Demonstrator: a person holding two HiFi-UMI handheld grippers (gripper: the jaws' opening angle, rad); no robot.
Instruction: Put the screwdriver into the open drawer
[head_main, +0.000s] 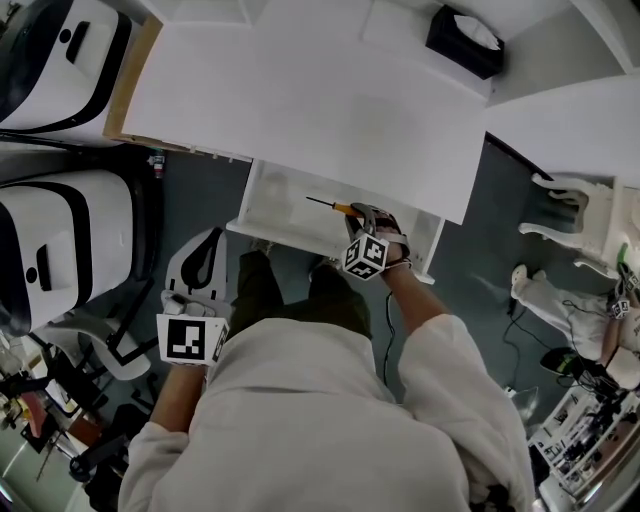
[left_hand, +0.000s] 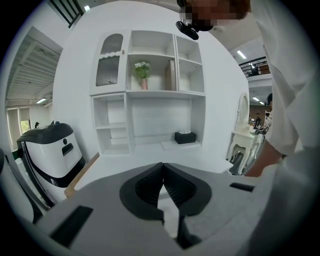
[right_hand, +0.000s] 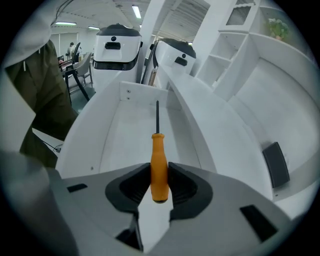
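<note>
My right gripper (right_hand: 159, 186) has its jaws pinching the orange handle of the screwdriver (right_hand: 159, 167). The shaft points forward and down so that the tip leads into the open drawer (right_hand: 117, 130). In the head view the tool sits at centre frame over the drawer interior, just below the edge of the white surface (head_main: 300, 100). Not yet released. My left gripper (left_hand: 163, 184) has its jaws pressed together on nothing and is parked at lower left, clear of the drawer.

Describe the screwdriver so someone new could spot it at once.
Find the big white desk; its open drawer juts out from the front edge. Over that drawer, the right tool pinches the screwdriver: orange handle, thin dark shaft, the only orange thing against all that white.
</note>
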